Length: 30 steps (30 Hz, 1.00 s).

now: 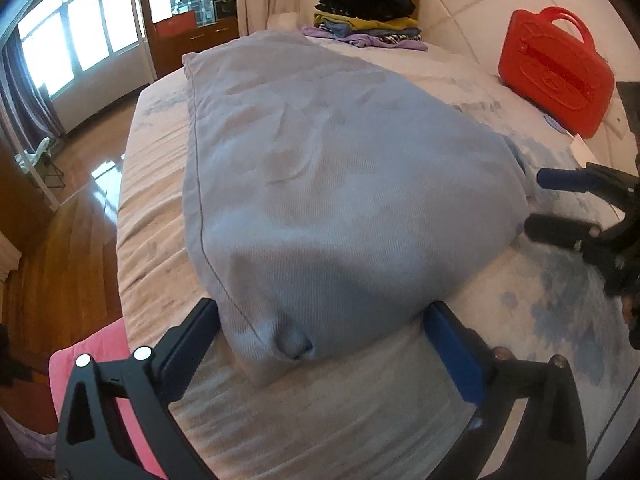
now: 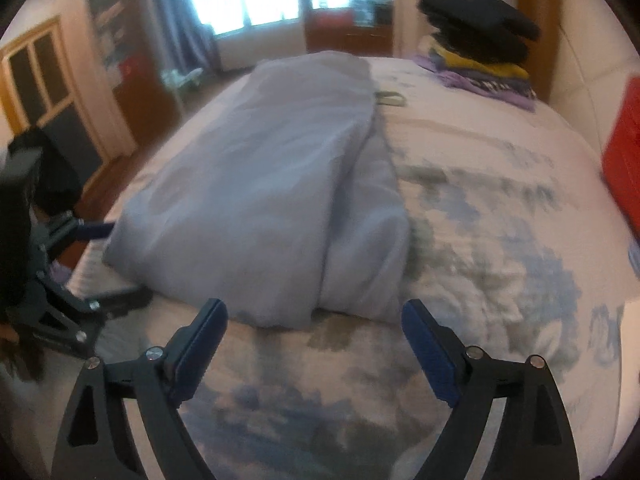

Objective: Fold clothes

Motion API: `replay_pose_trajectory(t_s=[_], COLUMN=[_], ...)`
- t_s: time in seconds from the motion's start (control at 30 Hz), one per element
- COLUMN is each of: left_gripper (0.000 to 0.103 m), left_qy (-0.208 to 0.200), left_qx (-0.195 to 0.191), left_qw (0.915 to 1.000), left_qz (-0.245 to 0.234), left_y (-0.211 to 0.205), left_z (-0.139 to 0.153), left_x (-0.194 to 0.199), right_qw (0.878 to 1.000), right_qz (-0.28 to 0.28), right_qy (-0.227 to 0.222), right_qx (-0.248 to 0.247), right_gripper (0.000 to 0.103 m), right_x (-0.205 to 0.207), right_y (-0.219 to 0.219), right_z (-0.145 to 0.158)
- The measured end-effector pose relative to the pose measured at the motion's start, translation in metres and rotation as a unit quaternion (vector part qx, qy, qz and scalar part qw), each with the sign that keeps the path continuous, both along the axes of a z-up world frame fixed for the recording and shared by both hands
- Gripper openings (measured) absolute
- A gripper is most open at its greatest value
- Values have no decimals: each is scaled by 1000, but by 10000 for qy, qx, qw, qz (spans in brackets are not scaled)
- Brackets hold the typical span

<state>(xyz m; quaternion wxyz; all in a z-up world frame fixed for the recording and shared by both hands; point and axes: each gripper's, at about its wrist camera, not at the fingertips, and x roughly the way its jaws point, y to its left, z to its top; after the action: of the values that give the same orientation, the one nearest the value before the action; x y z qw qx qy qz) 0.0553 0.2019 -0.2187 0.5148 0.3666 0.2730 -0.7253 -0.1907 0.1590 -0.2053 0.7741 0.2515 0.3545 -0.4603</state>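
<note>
A pale blue-grey garment [image 1: 320, 184] lies folded lengthwise on the bed, running away from me; it also shows in the right wrist view [image 2: 264, 200]. My left gripper [image 1: 324, 332] is open, its jaws either side of the garment's near end, not closed on it. My right gripper [image 2: 314, 332] is open and empty, just short of the garment's near right corner. The right gripper shows in the left wrist view [image 1: 548, 204] at the garment's right edge. The left gripper shows at the left of the right wrist view [image 2: 108, 268].
The bed [image 1: 540, 300] has a white and blue patterned cover. A stack of folded clothes [image 1: 368, 8] sits at the far end, also in the right wrist view [image 2: 480, 48]. A red case [image 1: 556, 72] leans at the right. Wooden floor [image 1: 68, 216] lies left of the bed.
</note>
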Motion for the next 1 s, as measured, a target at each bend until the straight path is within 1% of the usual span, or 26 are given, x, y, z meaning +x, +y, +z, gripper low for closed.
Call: replay_pose_trajectory(t_s=[0.07, 0.1, 0.13, 0.17, 0.2, 0.23, 0.27, 0.3, 0.37, 0.4, 0.43, 0.47, 0.53, 0.57, 0.6, 0.7, 0.8, 0.83, 0.9, 0.93, 0.97, 1.0], left_gripper=[101, 98, 80, 58, 48, 33, 19, 16, 16, 16, 16, 16, 16, 16, 16, 16, 16, 16, 16, 19, 28, 35], left_qy=[10, 23, 50, 79, 85, 89, 118, 121, 151, 180, 210, 249, 330, 370, 410, 552, 534, 558, 680, 743, 870, 1002], left_qx=[-13, -27, -73, -121, -138, -151, -150, -163, -263, -432, -610, -723, -934, -1040, -1145, -1314, -1427, -1328, -924, -717, -507, -296], left_qw=[10000, 10000, 9998, 9994, 9991, 9988, 9987, 9986, 9979, 9970, 9956, 9947, 9927, 9915, 9901, 9886, 9877, 9891, 9931, 9945, 9948, 9945], left_qz=[-41, -79, -196, -322, -389, -449, -468, -494, -572, -623, -672, -682, -691, -696, -700, -490, -353, -312, -221, -176, -135, -94], left_y=[-3, -5, -6, -7, -8, -10, -13, -16, -21, -24, -28, -38, -61, -72, -84, -138, -196, -222, -270, -294, -314, -334], left_z=[0, 1, 3, 5, 7, 10, 12, 19, 36, 51, 66, 78, 100, 112, 123, 145, 157, 158, 149, 144, 137, 130], left_x=[-2, -3, -5, -8, -11, -14, -15, -15, -12, -9, -6, -3, 3, 6, 9, 20, 26, 28, 36, 40, 45, 50], right_qw=[9999, 9998, 9997, 9995, 9993, 9997, 9998, 9995, 9991, 9989, 9986, 9978, 9943, 9928, 9912, 9871, 9842, 9836, 9862, 9874, 9886, 9890], right_qz=[47, 20, -7, -34, -68, -150, -223, -229, -228, -226, -215, -219, -230, -238, -227, -149, -55, -25, -9, -7, -58, -135], right_qy=[130, 194, 258, 322, 358, 183, 0, -224, -342, -400, -449, -569, -957, -1061, -1160, -1313, -1430, -1461, -1421, -1400, -1383, -1411], right_qx=[-25, -17, -9, -1, 6, 6, 8, 26, -50, -92, -167, -247, -416, -500, -599, -902, -1043, -1057, -844, -734, -594, -432], right_gripper=[90, 90, 90, 90, 86, 65, 49, 26, 22, 19, 19, 19, 19, 19, 19, 19, 19, 19, 19, 19, 21, 30], right_x=[6, 9, 11, 14, 16, 15, 13, 12, 16, 18, 20, 19, 16, 16, 17, 28, 43, 48, 61, 67, 72, 77], right_y=[-5, -9, -12, -16, -19, -21, -24, -25, -24, -23, -23, -25, -36, -43, -54, -104, -165, -188, -239, -264, -285, -310], right_z=[-5, -8, -11, -14, -16, -14, -12, -8, 4, 10, 18, 28, 54, 64, 76, 107, 131, 137, 138, 137, 131, 122])
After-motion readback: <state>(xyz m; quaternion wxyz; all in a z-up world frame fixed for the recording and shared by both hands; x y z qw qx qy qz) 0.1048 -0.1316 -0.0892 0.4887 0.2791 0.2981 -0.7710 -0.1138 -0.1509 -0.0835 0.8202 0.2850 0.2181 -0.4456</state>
